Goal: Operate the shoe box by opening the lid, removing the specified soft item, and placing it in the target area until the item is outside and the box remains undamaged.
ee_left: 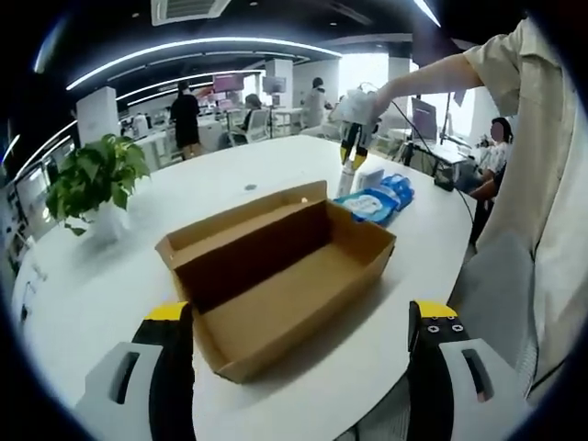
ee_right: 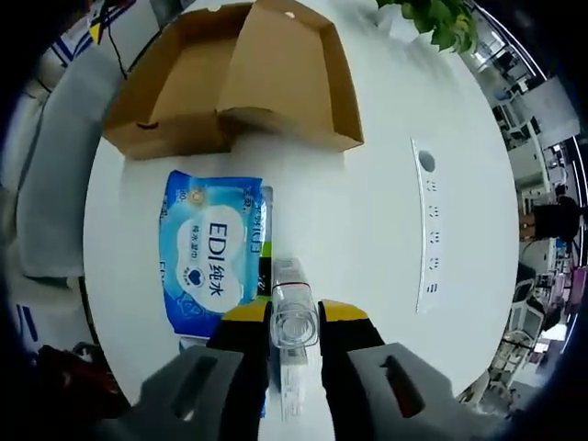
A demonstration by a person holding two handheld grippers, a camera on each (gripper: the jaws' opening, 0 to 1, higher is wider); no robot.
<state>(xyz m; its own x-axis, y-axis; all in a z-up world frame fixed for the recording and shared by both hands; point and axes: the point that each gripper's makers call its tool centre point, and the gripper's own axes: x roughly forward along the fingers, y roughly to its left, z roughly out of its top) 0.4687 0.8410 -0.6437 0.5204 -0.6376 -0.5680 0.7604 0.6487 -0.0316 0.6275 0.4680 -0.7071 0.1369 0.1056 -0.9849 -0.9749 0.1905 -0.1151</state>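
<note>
Fingers pinch clear bottle.

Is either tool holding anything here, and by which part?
The right tool grips a clear bottle at its upper end. The left tool, jaws apart, holds nothing.

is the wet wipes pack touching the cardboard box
Apart. In the right gripper view, bare white table separates the blue wipes pack from the open cardboard box. The right gripper is shut on a clear bottle.
</note>
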